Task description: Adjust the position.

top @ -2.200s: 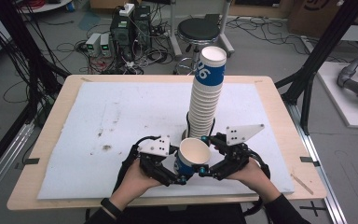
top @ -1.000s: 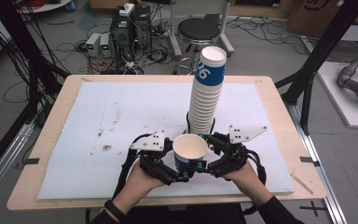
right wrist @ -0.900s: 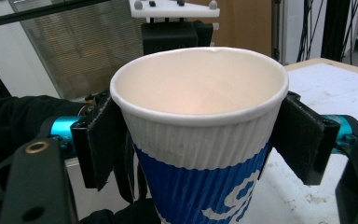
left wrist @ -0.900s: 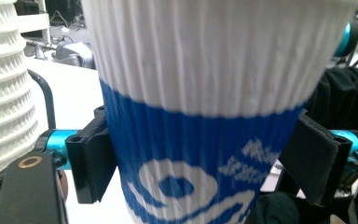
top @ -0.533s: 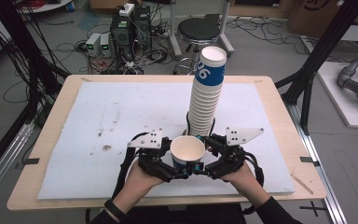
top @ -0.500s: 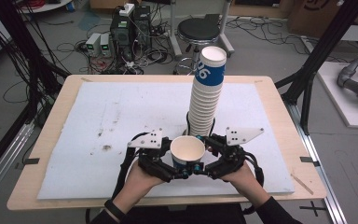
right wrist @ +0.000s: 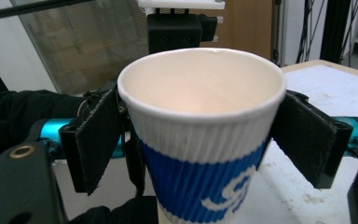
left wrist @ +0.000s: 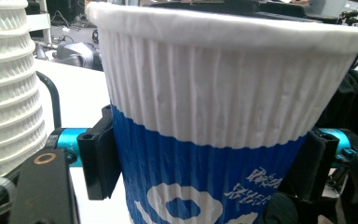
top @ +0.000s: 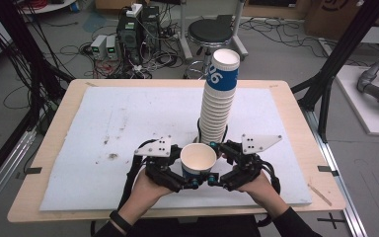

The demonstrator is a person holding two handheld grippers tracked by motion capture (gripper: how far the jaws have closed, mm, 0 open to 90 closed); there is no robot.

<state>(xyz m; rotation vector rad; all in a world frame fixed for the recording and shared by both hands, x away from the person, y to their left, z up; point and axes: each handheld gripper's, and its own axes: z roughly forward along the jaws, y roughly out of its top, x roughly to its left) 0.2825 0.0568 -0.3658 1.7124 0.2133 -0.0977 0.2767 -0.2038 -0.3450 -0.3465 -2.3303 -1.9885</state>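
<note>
High view puts the loose paper cup (top: 198,160) at lower centre of the frame, upright and mouth up, between the left gripper (top: 186,178) and the right gripper (top: 216,177), just in front of the tall stack of cups (top: 218,98) that rises toward the upper middle. In the left gripper view the two black pads sit flat against the blue band of the cup's ribbed wall, having just closed in, so this gripper has the cup. In the right gripper view the pads flank the cup near its rim, the right-hand one standing clear by a visible gap; those jaws have just been opening and no longer pinch it. The hazard, as I judge it, is that the cup now hangs on one pair of pads alone: a thin paper wall can crumple if squeezed harder, or slip and tilt if the grip is light, and a careless swing could knock the stack, which is tall, leans slightly and would topple easily. The withdrawing right pads could also snag the rim. The surface is a white foam-like sheet (top: 128,118) with brownish stains at left, laid on a pale wooden table (top: 296,113). Beyond it, in the upper part of the frame, a round black stool (top: 216,32), electronic boxes (top: 138,24) and tangled cables lie on a grey floor, with black frame struts at both sides.
</note>
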